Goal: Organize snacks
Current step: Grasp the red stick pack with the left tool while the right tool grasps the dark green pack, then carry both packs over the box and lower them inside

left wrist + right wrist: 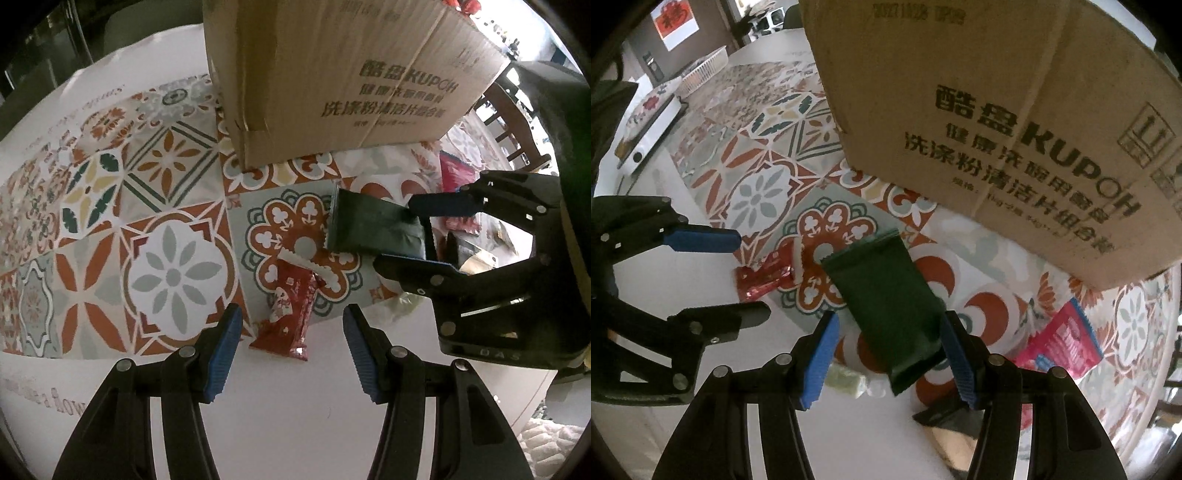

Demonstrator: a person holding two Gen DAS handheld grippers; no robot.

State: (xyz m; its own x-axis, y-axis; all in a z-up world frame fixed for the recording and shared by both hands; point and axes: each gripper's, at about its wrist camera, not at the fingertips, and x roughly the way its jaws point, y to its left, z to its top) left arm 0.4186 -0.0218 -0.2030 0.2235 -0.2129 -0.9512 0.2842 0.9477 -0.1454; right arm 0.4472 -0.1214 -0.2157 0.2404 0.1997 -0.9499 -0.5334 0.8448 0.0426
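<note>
A dark green snack packet (890, 302) sits between the fingers of my right gripper (886, 354); it touches the right pad, a gap shows at the left pad, and the jaws are wide. It also shows in the left wrist view (373, 225), with my right gripper (428, 232) around it. A red snack packet (291, 310) lies on the patterned tablecloth (147, 206) just ahead of my open, empty left gripper (291, 347). The red packet (764, 277) also shows in the right wrist view. A cardboard box (332, 70) stands behind the packets.
A pink and red snack box (1063, 339) lies right of the right gripper. A pale wrapped snack (846, 380) lies under its fingers. A white basket (701, 70) and a flat white device (650, 122) stand at the far left. A wooden chair (513, 122) stands beyond the table.
</note>
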